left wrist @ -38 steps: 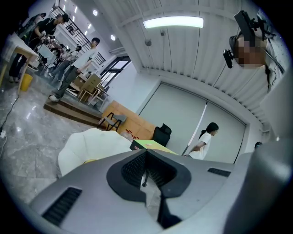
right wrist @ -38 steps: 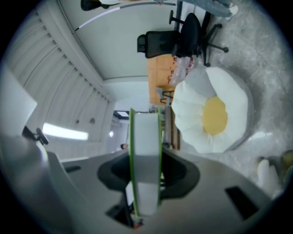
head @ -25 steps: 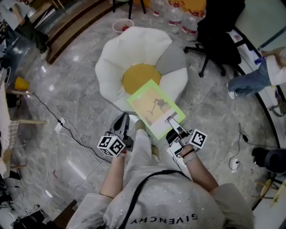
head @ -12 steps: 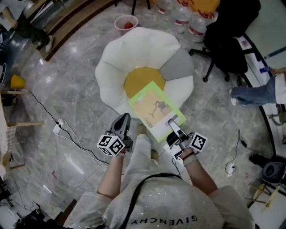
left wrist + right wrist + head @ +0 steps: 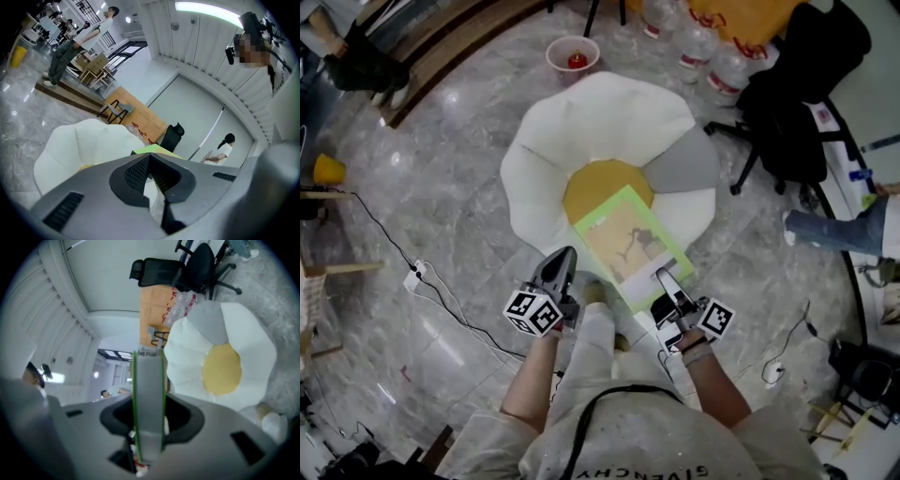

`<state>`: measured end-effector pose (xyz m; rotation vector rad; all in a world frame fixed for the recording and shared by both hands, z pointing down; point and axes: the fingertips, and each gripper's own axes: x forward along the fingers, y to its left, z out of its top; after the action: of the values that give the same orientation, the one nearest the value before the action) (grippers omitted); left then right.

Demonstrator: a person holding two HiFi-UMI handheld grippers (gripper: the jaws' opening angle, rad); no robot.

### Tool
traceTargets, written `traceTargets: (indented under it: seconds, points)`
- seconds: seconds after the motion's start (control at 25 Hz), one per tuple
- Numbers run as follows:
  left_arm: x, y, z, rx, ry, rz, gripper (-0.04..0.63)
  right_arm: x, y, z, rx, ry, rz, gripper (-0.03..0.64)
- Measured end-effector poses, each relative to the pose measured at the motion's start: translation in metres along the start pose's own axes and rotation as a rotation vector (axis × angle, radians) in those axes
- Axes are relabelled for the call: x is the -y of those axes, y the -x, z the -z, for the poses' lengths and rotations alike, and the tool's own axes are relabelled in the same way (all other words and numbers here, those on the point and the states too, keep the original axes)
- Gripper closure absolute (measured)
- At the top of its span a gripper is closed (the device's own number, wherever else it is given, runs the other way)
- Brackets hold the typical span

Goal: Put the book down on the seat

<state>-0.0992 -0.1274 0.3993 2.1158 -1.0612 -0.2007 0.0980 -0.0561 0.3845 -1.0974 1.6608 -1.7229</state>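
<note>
Right gripper (image 5: 667, 281) is clamped on the near edge of the book (image 5: 628, 242). From its own view you see the book edge-on (image 5: 149, 394), a thin grey slab with green trim pinched between both jaws. Left gripper (image 5: 561, 264) has its jaws closed together with nothing in them, and it's sitting just left of the book, not touching it. So that's two grippers, each with one black-and-white marker cube (image 5: 532, 312).

One book only: flat, rectangular, lime-green border, tan cover with a small dark figure on it. In the head view it overlaps the front of the seat (image 5: 600, 122) and part of the yellow centre (image 5: 598, 183). Can't tell if it's actually touching the cushion.

One seat, and it's a puffy flower-shaped cushion thing with soft white petals, a single grey petal (image 5: 682, 164) and a round yellow middle.

Floor (image 5: 441, 197) is glossy grey marble-looking stone with a thin white cable (image 5: 441, 291) snaking across it. Behind the seat there's one red-rimmed cup (image 5: 572, 56), three clear plastic bottles (image 5: 694, 42) and one black office chair (image 5: 802, 89).
</note>
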Motion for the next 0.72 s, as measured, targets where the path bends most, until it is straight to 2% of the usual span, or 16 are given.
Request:
traceTargets:
  seconds: [0.28, 0.52, 0.72]
  points:
    - [-0.029, -0.018, 0.008, -0.005, 0.013, 0.008, 0.572, 0.017, -0.035, -0.002, -0.007, -0.007, -0.004, 0.463]
    - [-0.052, -0.027, 0.032, -0.001, 0.046, -0.027, 0.572, 0.059, -0.057, -0.005, -0.026, -0.025, 0.049, 0.463]
    - [-0.069, -0.048, 0.053, -0.016, 0.062, -0.062, 0.572, 0.088, -0.082, -0.008, -0.082, -0.062, 0.054, 0.463]
